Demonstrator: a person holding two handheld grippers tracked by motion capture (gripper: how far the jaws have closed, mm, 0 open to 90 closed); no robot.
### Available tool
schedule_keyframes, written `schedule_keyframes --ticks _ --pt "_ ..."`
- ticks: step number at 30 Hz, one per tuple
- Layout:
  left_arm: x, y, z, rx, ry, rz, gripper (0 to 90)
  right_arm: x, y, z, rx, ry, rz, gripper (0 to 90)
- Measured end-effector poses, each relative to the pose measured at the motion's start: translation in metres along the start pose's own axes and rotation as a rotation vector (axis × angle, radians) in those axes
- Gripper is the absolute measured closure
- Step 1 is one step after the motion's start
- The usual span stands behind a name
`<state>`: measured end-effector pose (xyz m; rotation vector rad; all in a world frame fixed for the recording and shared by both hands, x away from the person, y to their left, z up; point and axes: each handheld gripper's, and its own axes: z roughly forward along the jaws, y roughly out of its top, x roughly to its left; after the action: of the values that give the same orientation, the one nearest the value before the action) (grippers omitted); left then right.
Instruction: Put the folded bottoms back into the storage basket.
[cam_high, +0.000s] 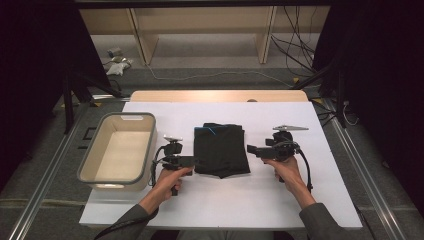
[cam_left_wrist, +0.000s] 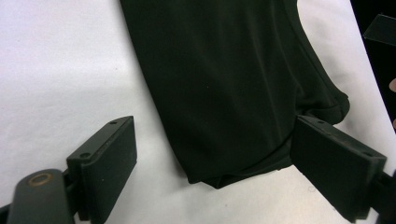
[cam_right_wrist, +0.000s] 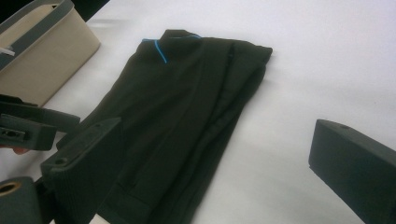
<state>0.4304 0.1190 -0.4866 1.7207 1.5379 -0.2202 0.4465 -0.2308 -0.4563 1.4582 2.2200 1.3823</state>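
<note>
A black folded garment with a thin blue line at its far edge lies flat in the middle of the white tabletop. My left gripper is at the garment's near left side. In the left gripper view its jaws stand open astride the near corner of the garment, pads apart from the cloth. My right gripper is just off the garment's right edge, pointing left at it. Its jaws are open, with the garment lying ahead and under the left jaw.
A beige bin with a grey rim stands left of the garment, close to the left hand; its wall appears in the right gripper view. Cables trail from both grippers. White tabletop stretches in front of the garment and to the right.
</note>
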Motion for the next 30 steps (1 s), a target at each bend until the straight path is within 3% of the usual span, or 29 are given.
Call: schedule_keyframes --ticks 3,7,15,24,27,30 --pt "0.001 0.001 0.003 0.003 -0.04 -0.028 15.7 0.001 0.0 0.002 0.008 -0.002 -0.001 5.2" --pt "0.001 0.003 0.004 0.013 -0.058 -0.038 17.4 0.002 -0.001 0.003 0.02 0.003 -0.002 5.8" --pt "-0.004 0.004 0.011 0.016 -0.046 -0.025 29.7 0.005 0.0 0.007 0.022 0.014 0.004 6.6" --pt "-0.003 0.004 0.016 -0.016 -0.012 -0.04 60.2 0.003 0.016 0.027 0.077 0.008 0.069 7.5" --pt "0.0 0.003 0.016 -0.015 -0.025 -0.046 72.6 0.003 0.023 0.037 0.101 0.007 0.075 7.5" --pt "-0.001 0.003 0.016 -0.018 -0.031 -0.037 79.3 0.003 0.03 0.046 0.118 -0.002 0.081 7.6"
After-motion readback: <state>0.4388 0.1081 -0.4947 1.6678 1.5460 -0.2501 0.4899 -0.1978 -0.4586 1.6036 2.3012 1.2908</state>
